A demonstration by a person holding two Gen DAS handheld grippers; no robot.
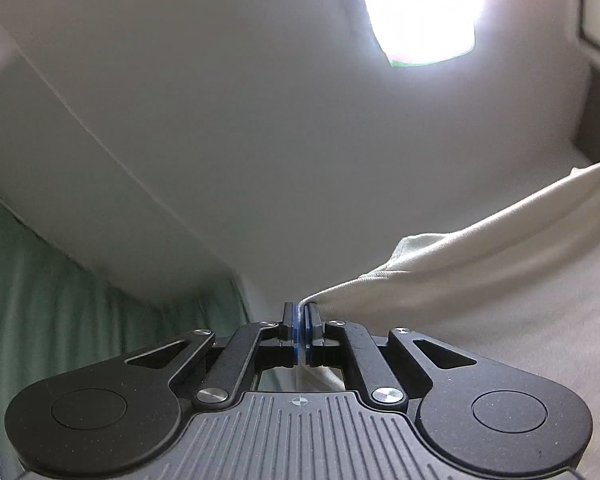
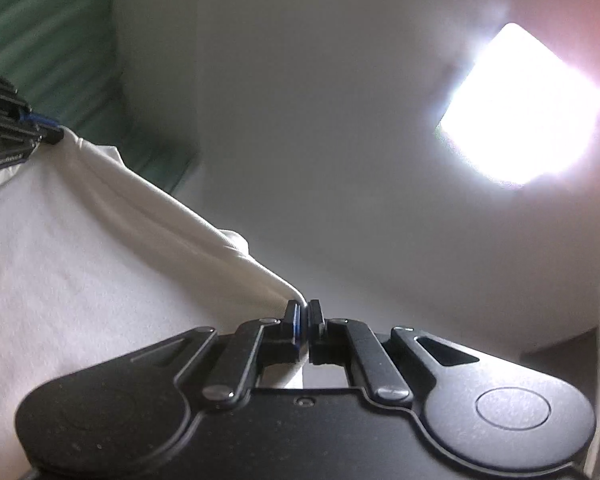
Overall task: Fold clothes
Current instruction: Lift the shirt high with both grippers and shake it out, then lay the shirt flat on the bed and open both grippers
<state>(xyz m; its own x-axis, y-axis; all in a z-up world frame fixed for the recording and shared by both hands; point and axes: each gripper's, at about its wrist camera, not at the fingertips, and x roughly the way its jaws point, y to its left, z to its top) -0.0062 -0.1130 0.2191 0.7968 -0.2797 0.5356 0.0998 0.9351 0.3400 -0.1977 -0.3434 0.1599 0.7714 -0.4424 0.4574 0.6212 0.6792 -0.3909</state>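
A cream-white garment hangs stretched between my two grippers, both tilted up toward the ceiling. My left gripper is shut on one corner of the cloth, which runs off to the right. In the right wrist view my right gripper is shut on the other corner of the garment, which spreads to the left. The left gripper shows there at the far left edge, pinching the taut upper hem. The lower part of the garment is out of view.
A white ceiling with a bright square light fills the background. A green curtain hangs at the left, also the green curtain in the right wrist view. A dark-framed fixture sits at the right edge.
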